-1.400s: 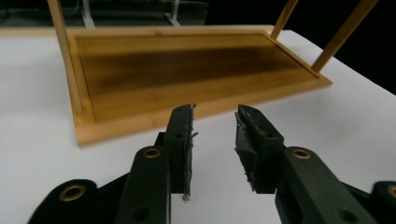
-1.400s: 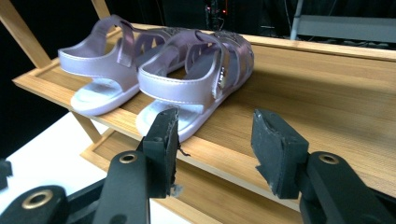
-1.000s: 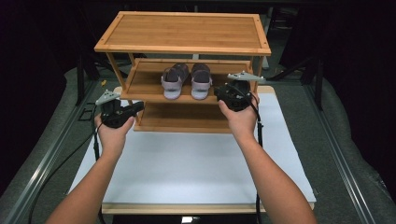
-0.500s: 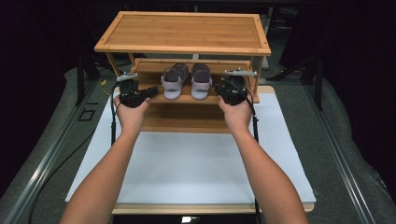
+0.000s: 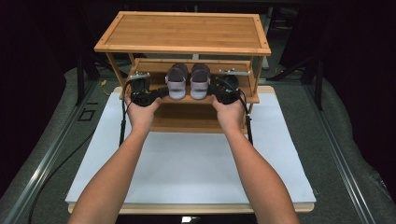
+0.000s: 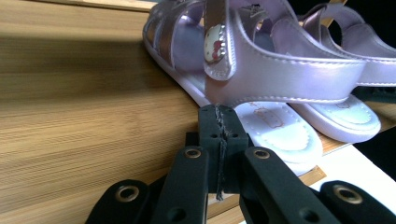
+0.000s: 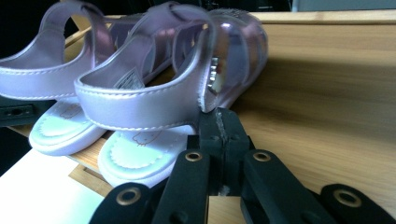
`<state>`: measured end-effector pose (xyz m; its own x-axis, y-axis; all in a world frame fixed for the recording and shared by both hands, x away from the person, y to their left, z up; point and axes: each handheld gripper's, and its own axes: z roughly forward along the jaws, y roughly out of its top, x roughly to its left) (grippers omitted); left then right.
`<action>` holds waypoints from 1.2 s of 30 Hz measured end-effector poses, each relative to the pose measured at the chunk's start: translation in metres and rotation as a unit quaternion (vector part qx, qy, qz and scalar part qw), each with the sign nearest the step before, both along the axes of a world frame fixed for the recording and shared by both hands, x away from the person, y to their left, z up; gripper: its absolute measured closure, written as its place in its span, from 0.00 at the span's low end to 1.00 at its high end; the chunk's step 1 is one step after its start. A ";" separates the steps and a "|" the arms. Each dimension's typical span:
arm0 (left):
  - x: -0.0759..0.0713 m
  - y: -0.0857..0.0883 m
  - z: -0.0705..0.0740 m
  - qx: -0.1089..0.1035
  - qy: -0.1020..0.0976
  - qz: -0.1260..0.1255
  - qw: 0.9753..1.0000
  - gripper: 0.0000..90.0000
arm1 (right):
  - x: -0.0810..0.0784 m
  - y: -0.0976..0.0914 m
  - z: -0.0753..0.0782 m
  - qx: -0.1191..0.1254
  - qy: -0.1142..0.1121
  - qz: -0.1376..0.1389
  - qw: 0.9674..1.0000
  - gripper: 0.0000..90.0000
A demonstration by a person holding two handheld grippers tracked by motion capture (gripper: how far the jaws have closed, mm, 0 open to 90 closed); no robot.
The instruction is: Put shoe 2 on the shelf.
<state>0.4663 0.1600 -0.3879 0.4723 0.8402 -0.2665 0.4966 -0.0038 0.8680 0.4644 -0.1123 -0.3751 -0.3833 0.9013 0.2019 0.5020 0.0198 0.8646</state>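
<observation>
Two small lilac sandals stand side by side on the middle shelf of a bamboo shoe rack, heels toward me. My left gripper is level at the left sandal. Its jaws are shut, tips right at the sandal's heel strap. My right gripper mirrors it at the right sandal. Its shut tips sit just under that sandal's heel strap. I cannot tell whether either strap is pinched.
The rack has a wide top shelf, the middle shelf and a lower shelf. It stands at the back of a white mat on a wooden board. Dark floor and a metal rail lie around the board.
Both hands have moved forward from the rack's front corners to the middle shelf. The left one also swung inward toward the sandals, and both grippers now flank the pair.
</observation>
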 end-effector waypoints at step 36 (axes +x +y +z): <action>0.018 -0.007 0.001 0.025 -0.002 -0.003 1.000 1.00 | 0.010 0.013 -0.001 0.004 0.000 -0.004 1.000 1.00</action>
